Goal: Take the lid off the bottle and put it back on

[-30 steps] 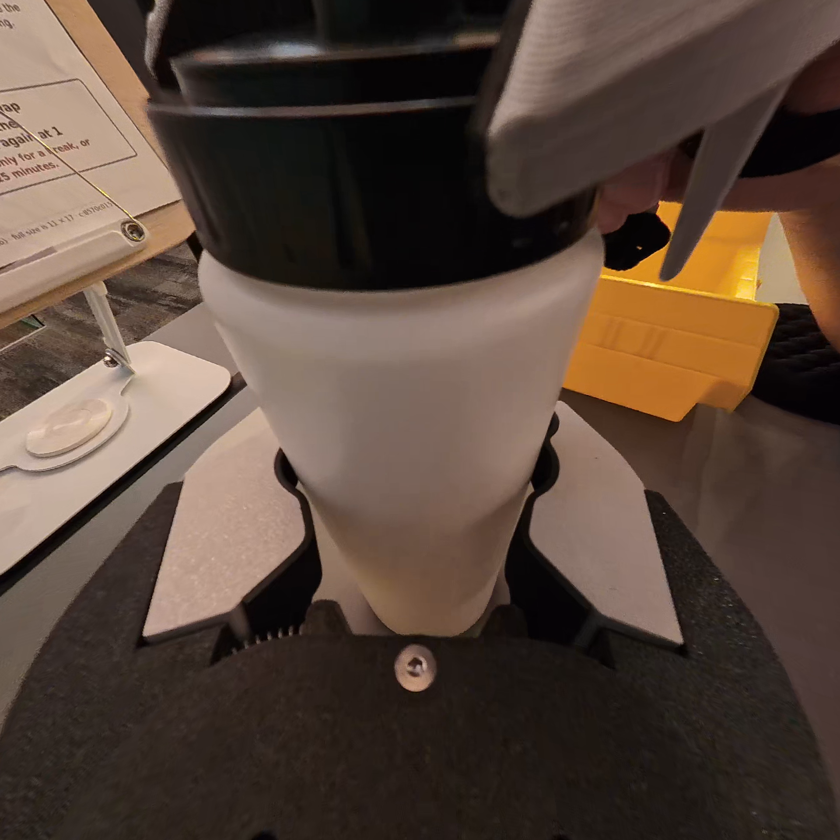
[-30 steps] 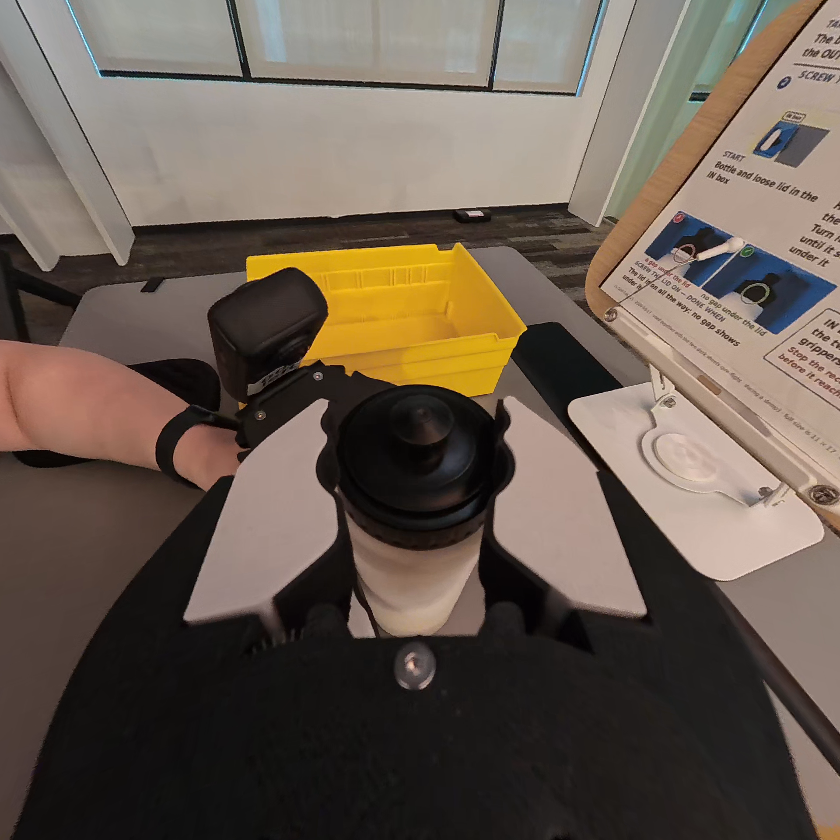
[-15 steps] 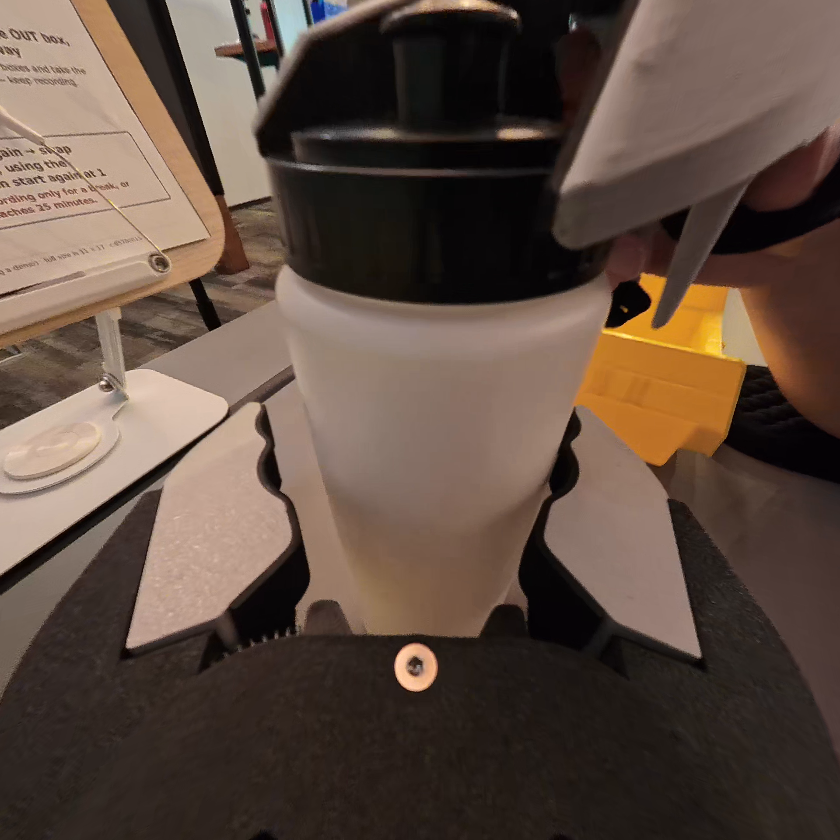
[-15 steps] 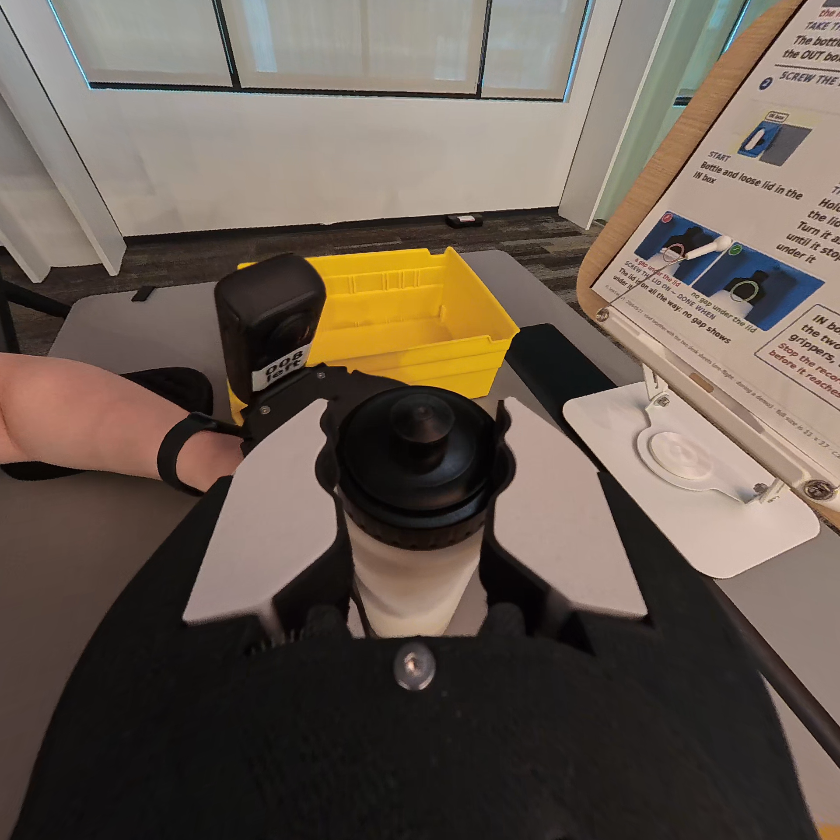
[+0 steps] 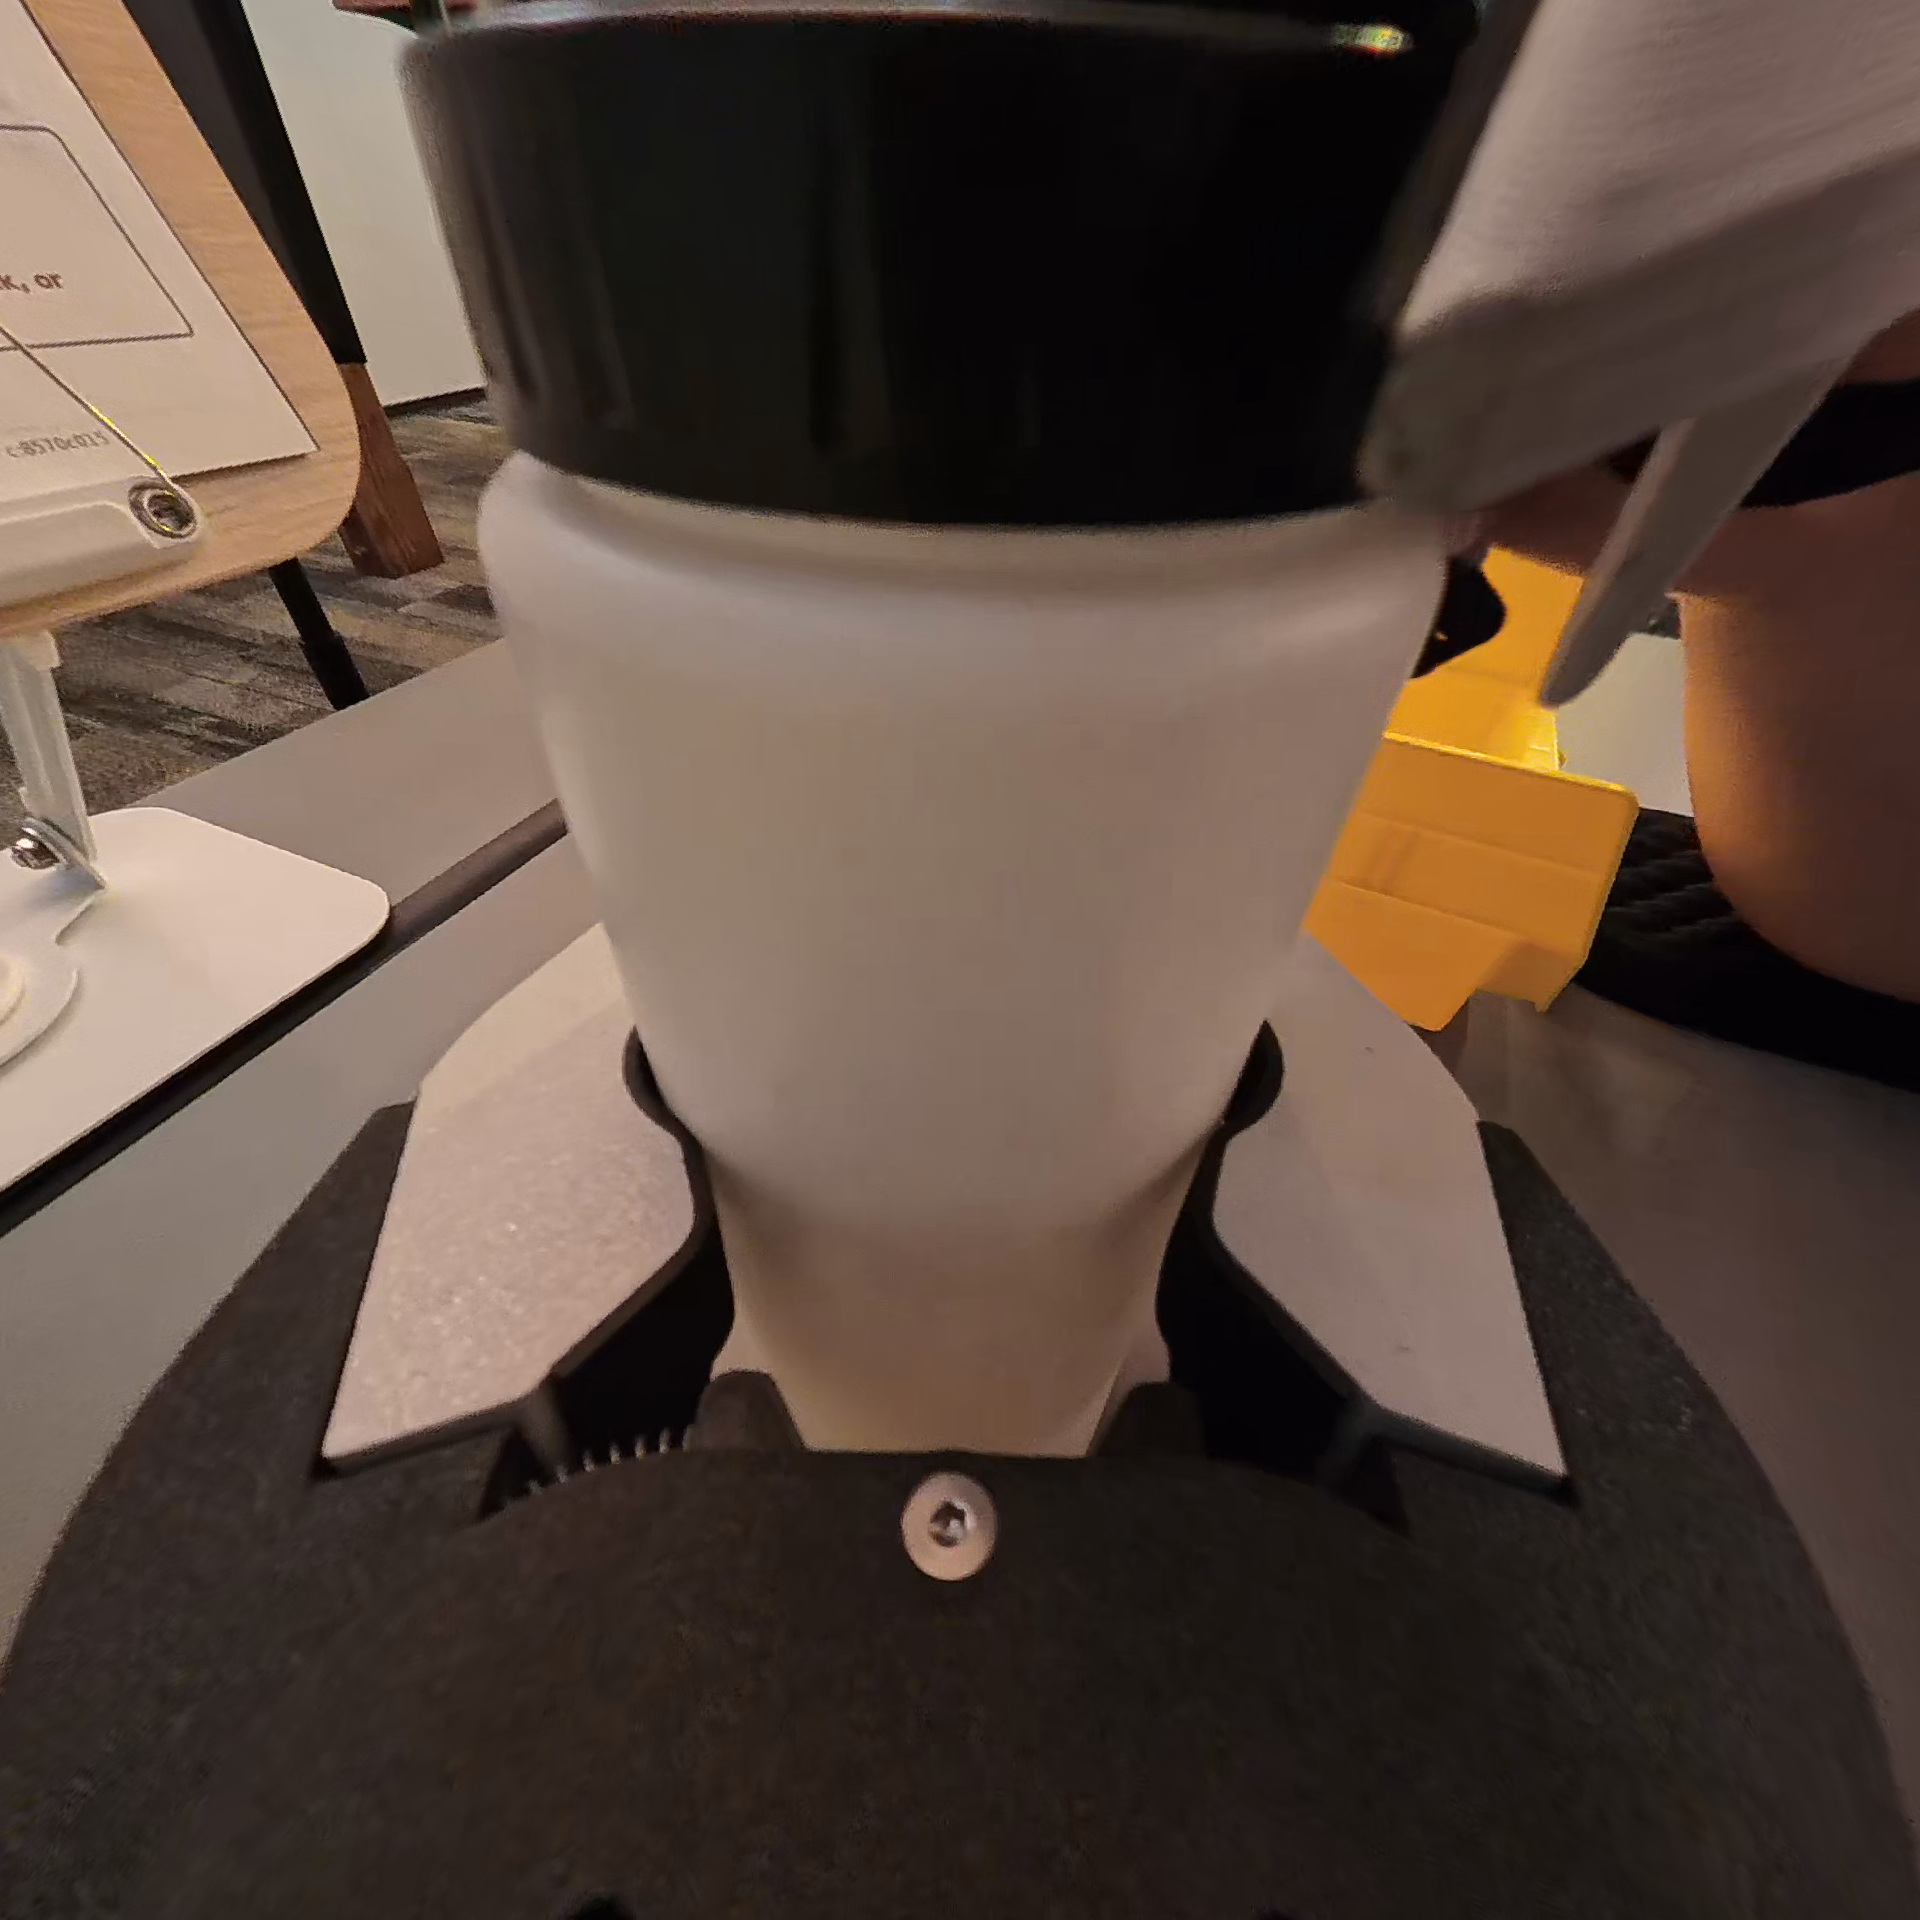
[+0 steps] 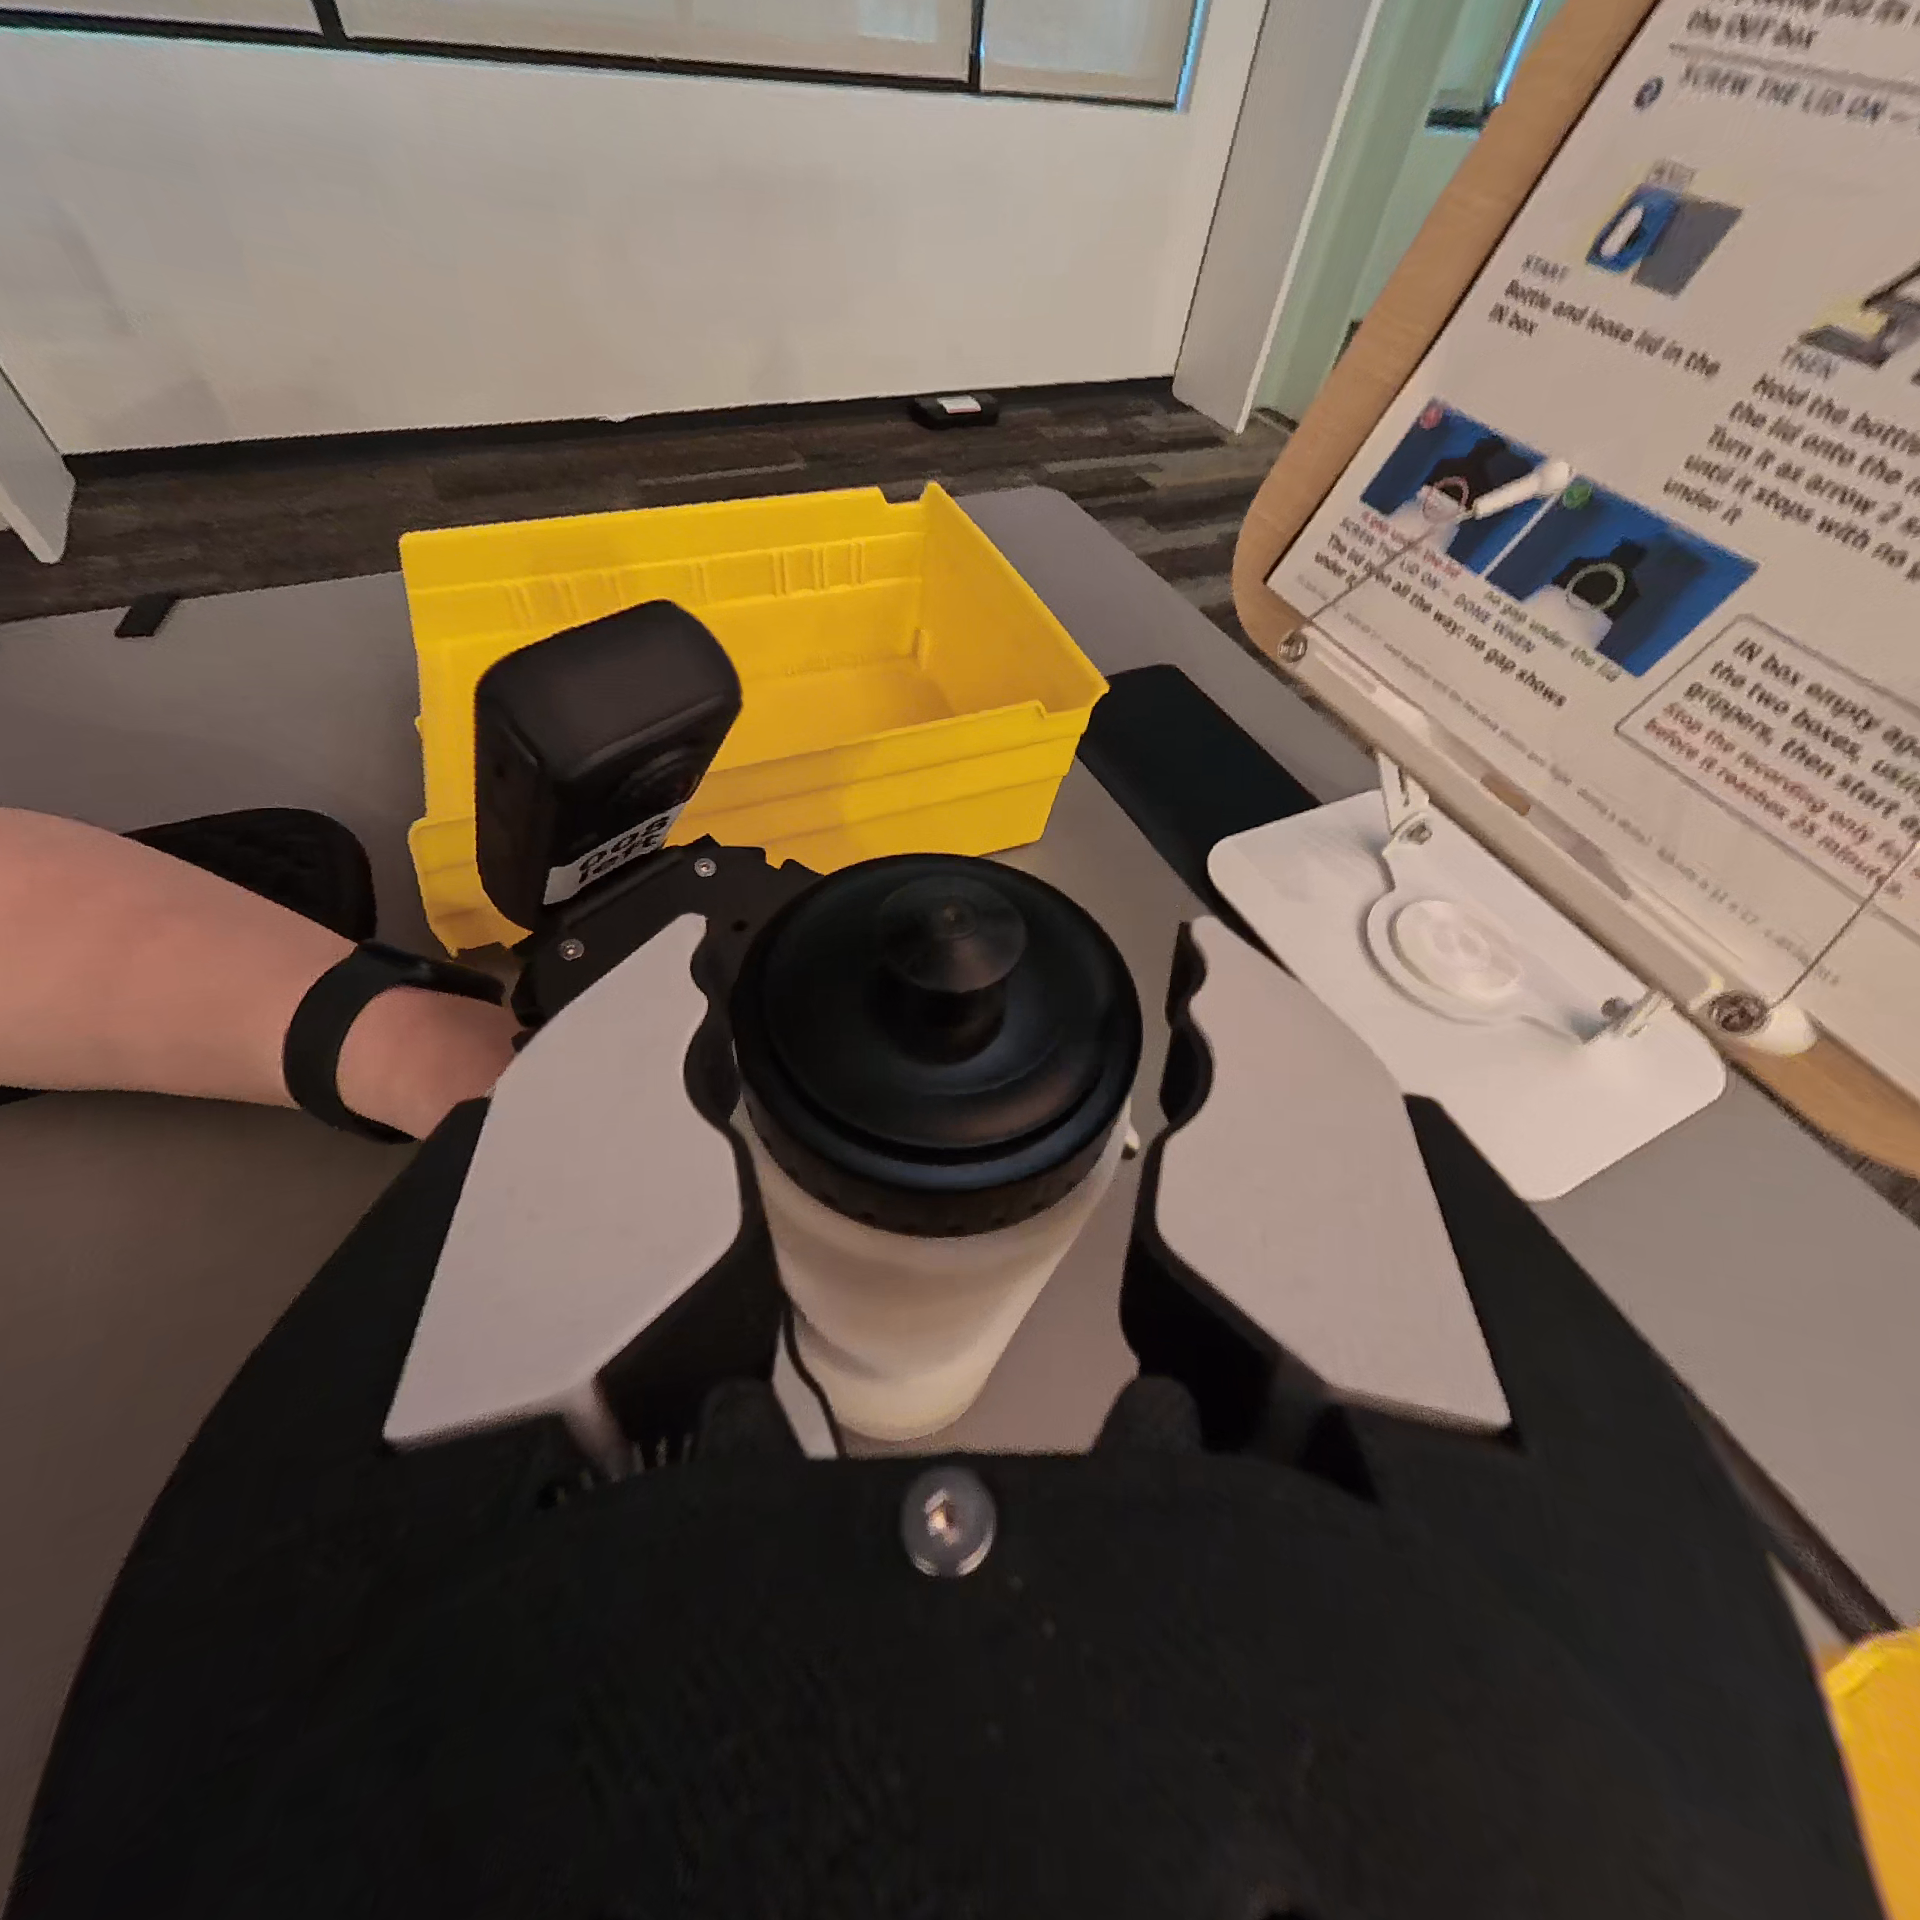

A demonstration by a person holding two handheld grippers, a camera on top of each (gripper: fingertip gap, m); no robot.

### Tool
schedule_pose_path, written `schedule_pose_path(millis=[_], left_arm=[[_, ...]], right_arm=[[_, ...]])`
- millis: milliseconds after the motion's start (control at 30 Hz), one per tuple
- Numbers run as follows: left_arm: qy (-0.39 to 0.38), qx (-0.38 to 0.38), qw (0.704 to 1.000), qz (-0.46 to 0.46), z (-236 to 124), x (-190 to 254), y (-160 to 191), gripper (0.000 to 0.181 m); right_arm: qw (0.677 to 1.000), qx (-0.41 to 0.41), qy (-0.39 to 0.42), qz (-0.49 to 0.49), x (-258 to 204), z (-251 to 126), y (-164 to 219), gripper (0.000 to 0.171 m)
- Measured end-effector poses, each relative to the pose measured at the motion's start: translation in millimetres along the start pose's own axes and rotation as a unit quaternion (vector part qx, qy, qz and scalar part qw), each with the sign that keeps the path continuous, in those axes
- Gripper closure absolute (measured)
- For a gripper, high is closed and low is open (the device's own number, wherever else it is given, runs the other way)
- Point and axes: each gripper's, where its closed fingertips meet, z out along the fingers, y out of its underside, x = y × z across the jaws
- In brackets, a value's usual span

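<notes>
Left wrist view. Gripped a white plastic bottle point(image 5: 935, 831) with the left gripper point(image 5: 951, 1039), both grey pads pressed tight against the narrow lower body, bottle rising from the gap and filling the middle of the frame. Carried a round black ribbed screw lid point(image 5: 914, 260) seated on the bottle's top, no gap visible under its rim. Showed one pale finger of the right gripper point(image 5: 1662, 208) overlapping the lid's right side; contact there could not be told. Behind, to the right, glimpsed a yellow plastic bin point(image 5: 1455, 883) on the grey table point(image 5: 260, 1195), with a person's forearm point(image 5: 1818, 779) just past it. To the left, caught a wooden board with a printed sheet point(image 5: 260, 436) on a white stand base point(image 5: 208, 935).

Right wrist view. Looked down on the lid point(image 6: 935, 1039) from above, spout knob in its centre, white bottle body point(image 6: 894, 1320) below it. Stood the right gripper point(image 6: 940, 935) astride the lid with fingers parted: left pad right at the lid's edge, right pad apart from it, a sliver of table visible between. Not clamped. Beyond the lid, showed the left gripper's black body and camera, a forearm with a black wrist strap point(image 6: 322, 1039) behind it, and the yellow bin farther back.
</notes>
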Motion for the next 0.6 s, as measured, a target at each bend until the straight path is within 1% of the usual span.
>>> schedule_pose_path(millis=[133, 600], left_arm=[[-0.006, -0.004, 1.000, -0.002, -0.6, 0.5, 0.6, 0.078], [-0.020, -0.036, 0.999, -0.009, 1.0, 3.3, 4.2, 0.078]], right_arm=[[0.999, -0.019, 0.000, 0.035, -2.6, -0.6, 3.5, 0.094], [0.998, -0.054, 0.004, 0.007, -4.4, -4.7, 8.1, 0.093]])
